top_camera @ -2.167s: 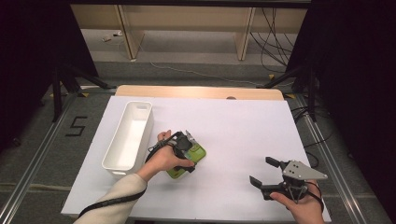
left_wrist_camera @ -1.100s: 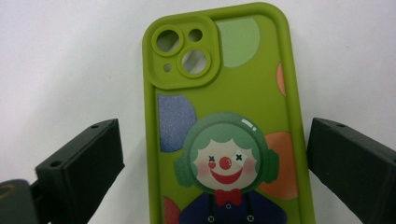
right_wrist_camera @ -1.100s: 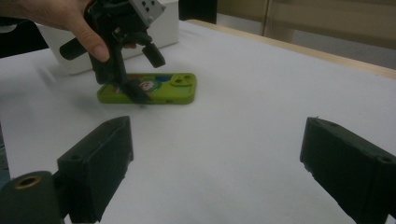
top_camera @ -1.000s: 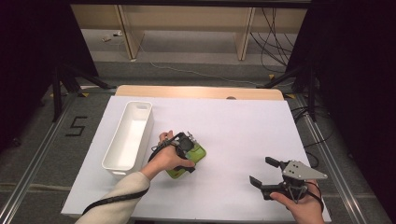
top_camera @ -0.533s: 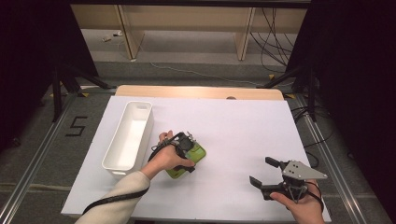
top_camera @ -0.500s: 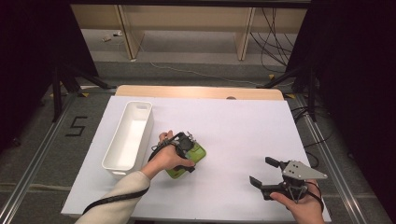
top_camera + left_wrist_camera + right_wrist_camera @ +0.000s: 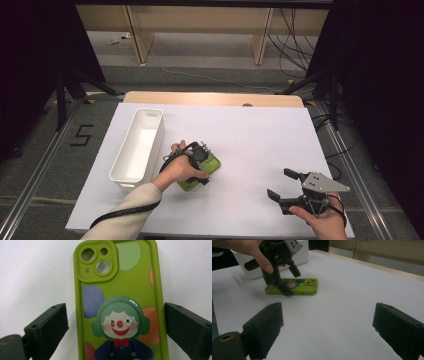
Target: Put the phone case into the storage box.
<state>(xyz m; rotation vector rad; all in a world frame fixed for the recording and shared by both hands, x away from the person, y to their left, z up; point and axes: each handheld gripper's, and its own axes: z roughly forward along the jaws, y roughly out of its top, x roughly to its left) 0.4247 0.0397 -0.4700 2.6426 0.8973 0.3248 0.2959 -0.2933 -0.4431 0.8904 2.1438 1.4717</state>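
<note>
At table centre, just right of the white bin (image 7: 137, 145), the green phone case (image 7: 117, 302) lies flat, camera cutout at its 12 o'clock; left gripper (image 7: 200, 162) straddles it, jaws just been closing, small gaps either side, not pinching yet; right gripper (image 7: 285, 187) at the case's 4 o'clock, well apart, jaws spread, empty.

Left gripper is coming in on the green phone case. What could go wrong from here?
1. The left gripper has just been closing, with the phone case between its jaws; a gap shows on each side, so lifting now might leave it behind.
2. The case lies flat on the white table, so the jaws may catch only its rounded edges and slip.
3. The white bin stands close beside the left hand; a sideways swing might knock it.
</note>
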